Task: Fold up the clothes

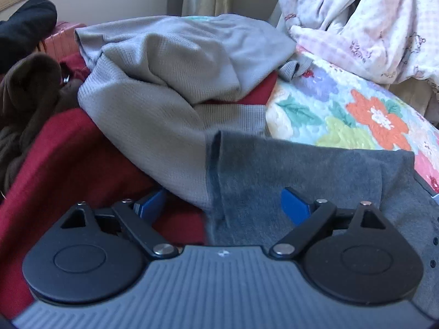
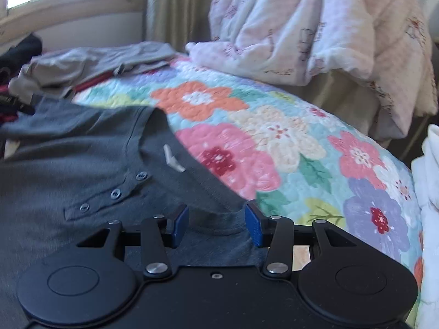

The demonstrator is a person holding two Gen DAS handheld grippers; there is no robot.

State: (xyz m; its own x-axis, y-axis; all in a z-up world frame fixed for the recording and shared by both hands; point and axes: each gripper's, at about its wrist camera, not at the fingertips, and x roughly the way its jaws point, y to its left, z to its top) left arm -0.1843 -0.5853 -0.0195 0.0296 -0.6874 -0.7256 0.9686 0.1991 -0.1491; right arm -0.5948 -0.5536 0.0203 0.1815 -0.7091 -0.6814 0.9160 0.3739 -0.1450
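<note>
Looking down past both tools, we see a dark grey buttoned knit shirt (image 2: 82,170) spread on a bed with a floral quilt (image 2: 288,137). Our right tool (image 2: 216,223) hangs spread apart over the shirt's edge beside its collar. Our left tool (image 1: 219,205), also spread apart, straddles the opposite side's hem. The shirt lies between them. Farther off, crumpled light grey waffle-knit clothes (image 1: 164,82) rest on a dark red garment (image 1: 68,164).
</note>
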